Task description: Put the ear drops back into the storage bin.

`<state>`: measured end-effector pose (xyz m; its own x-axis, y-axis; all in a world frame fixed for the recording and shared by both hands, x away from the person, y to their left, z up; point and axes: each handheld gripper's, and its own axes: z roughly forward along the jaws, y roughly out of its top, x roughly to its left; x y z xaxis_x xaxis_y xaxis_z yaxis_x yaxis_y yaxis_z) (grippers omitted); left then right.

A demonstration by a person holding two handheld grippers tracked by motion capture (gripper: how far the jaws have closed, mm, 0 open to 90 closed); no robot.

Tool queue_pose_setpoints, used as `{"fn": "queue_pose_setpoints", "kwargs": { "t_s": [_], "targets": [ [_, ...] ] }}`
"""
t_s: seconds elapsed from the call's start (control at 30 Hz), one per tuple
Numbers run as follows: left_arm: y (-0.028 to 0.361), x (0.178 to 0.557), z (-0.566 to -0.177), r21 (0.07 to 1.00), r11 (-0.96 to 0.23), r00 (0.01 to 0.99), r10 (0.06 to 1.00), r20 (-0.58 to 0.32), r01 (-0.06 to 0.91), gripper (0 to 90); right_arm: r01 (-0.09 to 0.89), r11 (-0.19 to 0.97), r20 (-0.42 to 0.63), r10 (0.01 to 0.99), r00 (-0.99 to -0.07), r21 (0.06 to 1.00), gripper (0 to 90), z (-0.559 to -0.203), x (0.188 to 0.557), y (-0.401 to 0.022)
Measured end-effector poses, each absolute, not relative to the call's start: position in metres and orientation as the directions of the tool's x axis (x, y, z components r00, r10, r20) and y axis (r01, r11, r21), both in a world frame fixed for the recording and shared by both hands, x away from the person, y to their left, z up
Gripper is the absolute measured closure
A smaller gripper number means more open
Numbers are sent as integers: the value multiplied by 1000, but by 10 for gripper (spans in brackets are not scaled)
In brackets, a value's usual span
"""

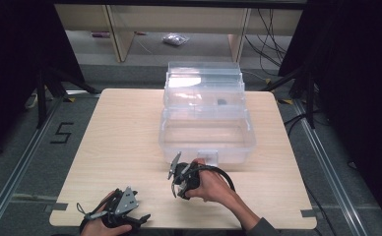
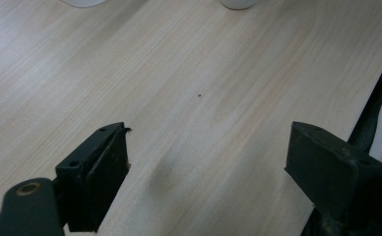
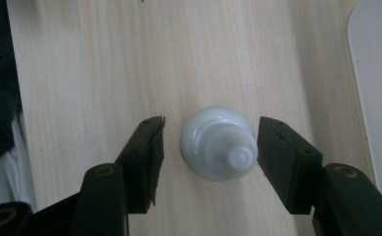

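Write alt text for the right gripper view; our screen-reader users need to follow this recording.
A small white bottle stands upright on the light wooden table, seen from above between the two black jaws of the right gripper. The jaws bracket it closely, with a narrow gap still visible on the left side. A clear plastic box's rounded corner shows at the right edge.

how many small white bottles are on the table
1 for certain: a small white bottle stands upright on the wooden table, between the right claw's open jaws. More may be hidden.
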<state>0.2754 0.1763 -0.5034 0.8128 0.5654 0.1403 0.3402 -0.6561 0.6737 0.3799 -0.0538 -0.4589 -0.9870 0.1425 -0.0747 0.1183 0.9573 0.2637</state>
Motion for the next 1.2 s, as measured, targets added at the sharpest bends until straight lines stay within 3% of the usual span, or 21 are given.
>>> {"fn": "queue_pose_setpoints", "kwargs": {
  "t_s": [0.03, 0.2, 0.23, 0.33, 0.6, 0.7, 0.77, 0.8, 0.97, 1.0, 1.2],
  "targets": [
    [176, 275, -504, 678, -646, 808, 575, 130, 351, 157, 183, 945, -48, 203, -978, 271, 468, -459, 376, -52],
    [176, 275, -504, 675, -652, 811, 570, 135, 345, 157, 176, 947, -22, 189, -982, 269, 530, -460, 376, -49],
    [176, 275, -504, 678, -646, 807, 576, 129, 352, 157, 222, 940, -6, 231, -973, 258, 553, -460, 374, -49],
    [176, 275, -503, 673, -659, 810, 567, 149, 337, 157, 169, 956, -46, 186, -982, 241, 596, -460, 377, -51],
    [177, 276, -503, 673, -660, 813, 563, 149, 334, 157, 170, 956, -57, 189, -980, 240, 601, -459, 376, -50],
    [176, 274, -504, 680, -641, 804, 581, 126, 356, 157, 129, 958, -69, 151, -986, 255, 602, -455, 379, -52],
    [176, 275, -504, 677, -643, 810, 575, 119, 357, 157, 174, 946, -55, 196, -979, 272, 602, -453, 376, -53],
    [176, 275, -504, 677, -643, 809, 575, 119, 358, 157, 143, 954, -64, 165, -984, 263, 602, -452, 378, -54],
    [177, 276, -503, 676, -654, 818, 561, 131, 340, 157, 176, 941, -53, 199, -979, 290, 601, -445, 379, -60],
    [177, 276, -503, 675, -653, 815, 564, 132, 343, 157, 234, 930, -27, 252, -967, 284, 602, -442, 376, -62],
    [177, 276, -504, 675, -653, 811, 568, 138, 343, 157, 253, 924, -23, 270, -963, 287, 601, -431, 380, -76]
  ]
}}
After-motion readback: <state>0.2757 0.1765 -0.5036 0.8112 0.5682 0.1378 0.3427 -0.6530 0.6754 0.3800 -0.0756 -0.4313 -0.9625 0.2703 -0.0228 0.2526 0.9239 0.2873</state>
